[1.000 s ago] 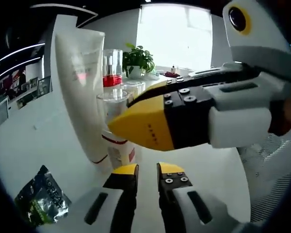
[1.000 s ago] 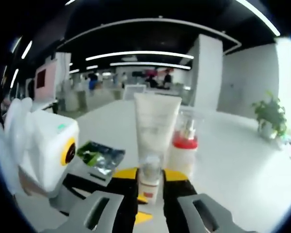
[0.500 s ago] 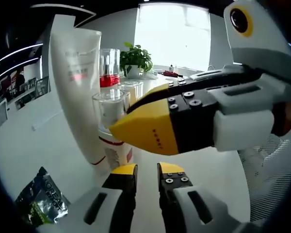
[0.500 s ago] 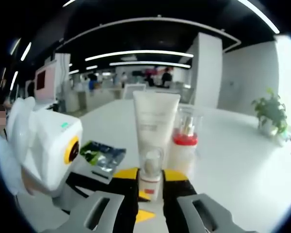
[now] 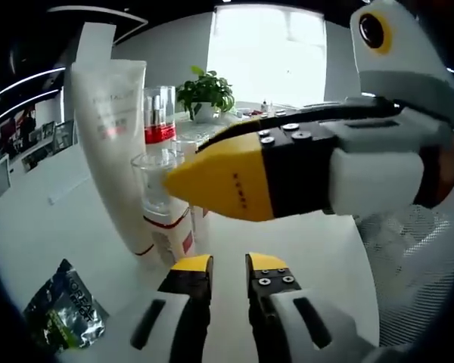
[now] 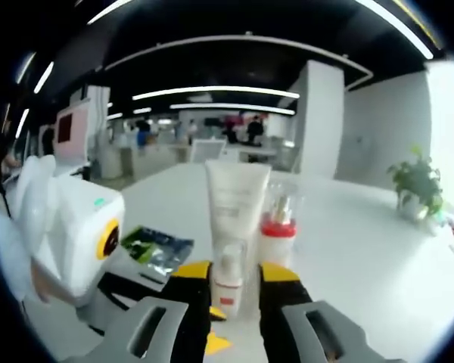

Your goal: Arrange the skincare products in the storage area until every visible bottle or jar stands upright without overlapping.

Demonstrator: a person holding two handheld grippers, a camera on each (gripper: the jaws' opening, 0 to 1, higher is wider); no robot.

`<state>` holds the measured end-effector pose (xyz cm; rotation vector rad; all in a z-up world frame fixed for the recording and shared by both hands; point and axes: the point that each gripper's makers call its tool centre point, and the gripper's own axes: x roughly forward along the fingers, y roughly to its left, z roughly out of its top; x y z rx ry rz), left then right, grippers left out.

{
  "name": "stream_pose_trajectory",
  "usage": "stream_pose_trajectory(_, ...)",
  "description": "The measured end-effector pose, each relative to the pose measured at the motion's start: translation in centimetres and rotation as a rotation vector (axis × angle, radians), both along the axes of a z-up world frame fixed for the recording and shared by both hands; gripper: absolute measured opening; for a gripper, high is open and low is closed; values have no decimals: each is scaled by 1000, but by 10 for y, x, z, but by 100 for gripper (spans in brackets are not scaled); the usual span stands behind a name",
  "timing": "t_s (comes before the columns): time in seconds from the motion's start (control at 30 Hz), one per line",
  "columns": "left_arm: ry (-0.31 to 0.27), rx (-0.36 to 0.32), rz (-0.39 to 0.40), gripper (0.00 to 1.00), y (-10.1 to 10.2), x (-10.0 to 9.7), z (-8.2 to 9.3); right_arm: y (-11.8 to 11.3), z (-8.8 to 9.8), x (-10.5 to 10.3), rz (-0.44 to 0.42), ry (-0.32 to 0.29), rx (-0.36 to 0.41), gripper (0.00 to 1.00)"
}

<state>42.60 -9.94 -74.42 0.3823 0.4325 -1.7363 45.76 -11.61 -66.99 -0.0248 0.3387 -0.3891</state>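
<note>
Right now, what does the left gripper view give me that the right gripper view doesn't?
Left gripper view: the right gripper from the side, its yellow tip at the small clear-capped bottle, and the left gripper, jaws nearly together and empty.

Right gripper view: the small bottle standing between the right gripper's jaws, with people and desks far behind.

Both: the white tube, the red-collared pump bottle, the foil sachet, the potted plant.
</note>
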Motion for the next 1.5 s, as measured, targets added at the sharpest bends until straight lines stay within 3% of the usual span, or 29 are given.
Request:
stream_pose_trajectory(0.17, -5, 6, -8, 15, 3, -5, 2, 5, 8, 1, 35, -18, 12, 19)
stream_pose_trajectory(0.27, -6, 1, 7, 15, 6, -2, 8, 13, 5, 2, 65, -8, 60, 27)
stream_pose_trajectory(0.43, -8, -16, 37, 16, 12, 3, 18, 18, 13, 5, 87, -16, 35, 34)
stream_pose_trajectory(0.9, 22, -20, 123, 20, 44, 16, 30, 26, 14, 1, 118, -4, 73, 57)
stream_pose_trajectory(1.17, 32, -22, 209, 30, 65, 32, 38, 35, 11, -4, 147, 23, 93, 72)
stream_pose_trajectory(1.23, 45, -29, 225, 33, 70, 35, 43, 36, 12, -7, 144, 24, 87, 71)
stream_pose_trajectory(1.33, 65, -25, 227, 38, 77, 34, 46, 34, 11, -11, 141, 36, 69, 70)
stream_pose_trajectory(1.5, 58, -41, 217, 45, 86, 30, 53, 41, 5, -17, 152, 60, 89, 79)
